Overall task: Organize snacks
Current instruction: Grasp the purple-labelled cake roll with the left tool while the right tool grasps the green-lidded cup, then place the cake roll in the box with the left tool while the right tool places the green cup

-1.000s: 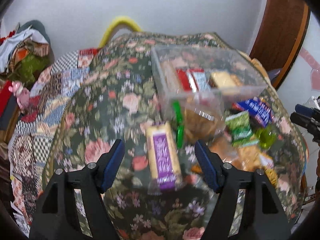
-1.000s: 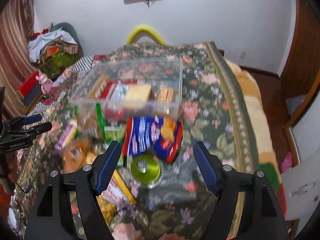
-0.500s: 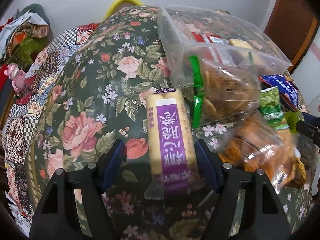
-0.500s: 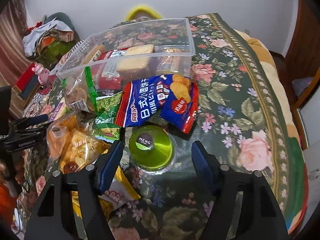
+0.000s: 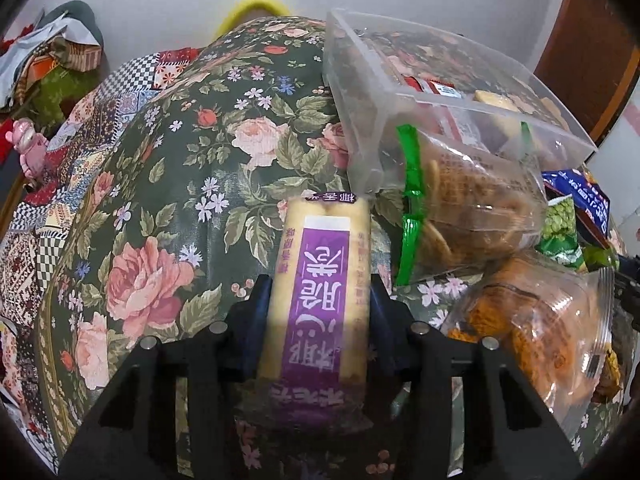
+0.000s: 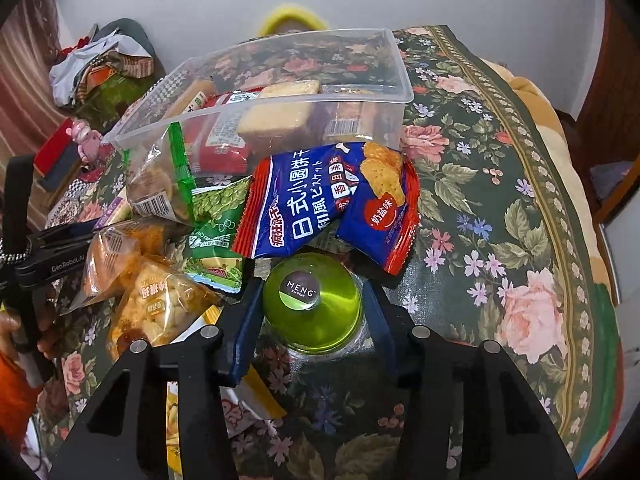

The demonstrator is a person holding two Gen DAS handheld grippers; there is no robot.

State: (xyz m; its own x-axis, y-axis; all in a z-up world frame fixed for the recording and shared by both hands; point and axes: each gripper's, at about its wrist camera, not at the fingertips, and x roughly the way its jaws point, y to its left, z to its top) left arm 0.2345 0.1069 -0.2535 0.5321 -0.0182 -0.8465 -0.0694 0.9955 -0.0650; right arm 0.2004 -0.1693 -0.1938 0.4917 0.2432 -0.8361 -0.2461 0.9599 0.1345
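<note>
Snack pack (image 5: 320, 300): long, cream w/ purple label, Chinese txt.

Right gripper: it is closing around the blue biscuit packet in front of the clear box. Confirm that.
Wrong object. The right wrist view shows the right gripper closing around the green-lidded jar; the blue biscuit packet lies just beyond it, in front of the clear box.

left hand-held gripper (image 5: 320, 312): black angular frame, cut-out openings | dark blue finger pads (image 5: 260, 320) | round silver screws on each arm | right hand-held gripper (image 6: 310, 320): same black frame, blue pads (image 6: 244, 332), silver screws | at 9 o'clock in right wrist view: white "GenRobot.AI" lettering, black strap, orange sleeve (image 6: 14, 396)
</note>
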